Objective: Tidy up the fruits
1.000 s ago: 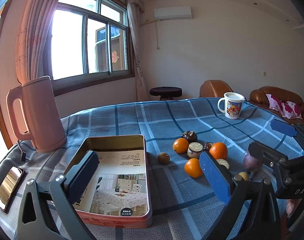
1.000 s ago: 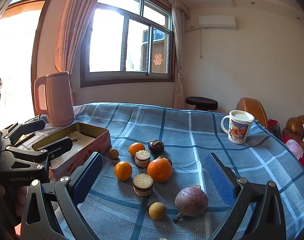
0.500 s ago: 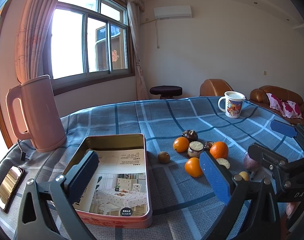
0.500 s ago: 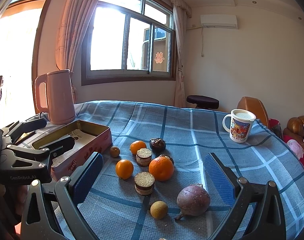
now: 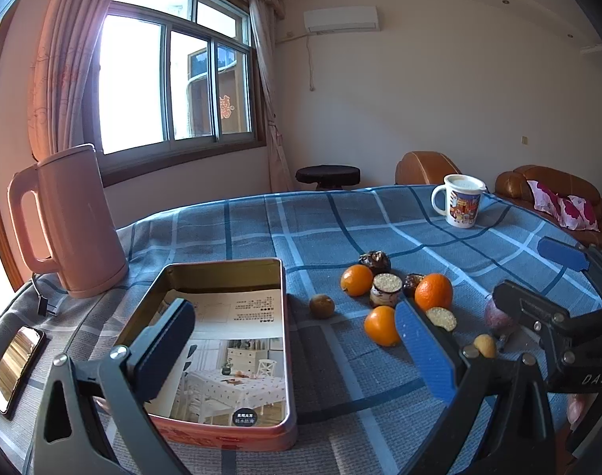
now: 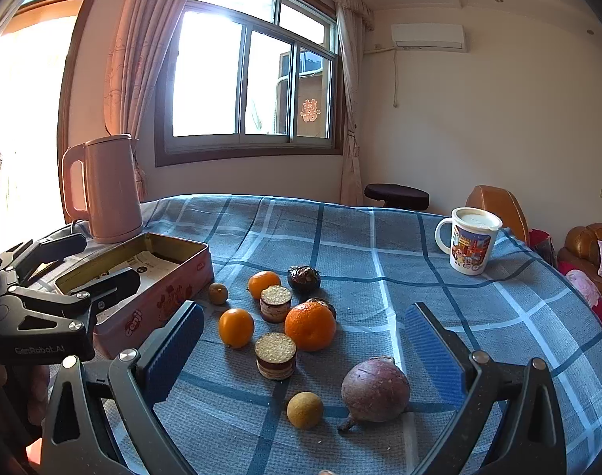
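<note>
left gripper (image 5: 297,350), blue-padded black fingers spread wide, holding nothing; it hangs above the near end of the open rectangular metal tin (image 5: 285,360) with a printed paper liner, which rests on the blue plaid-clothed worktop (image 5: 340,229). right gripper (image 6: 301,354), fingers likewise wide apart and empty, poised over the fruit cluster without touching it. between its fingers lie the round purple fruit with a stem (image 6: 375,390) and the small tan round fruit (image 6: 304,410), just beside each other; beyond them two short round cakes with crumb tops (image 6: 276,355), three oranges (image 6: 310,325), a small brown fruit (image 6: 218,293) nearest the tin, and a dark wrinkled fruit (image 6: 304,278). the whole cluster lies right of the tin, none inside it. pink electric kettle (image 5: 67,221) behind the tin; lidded printed mug (image 6: 470,245) well apart at the far right.
</note>
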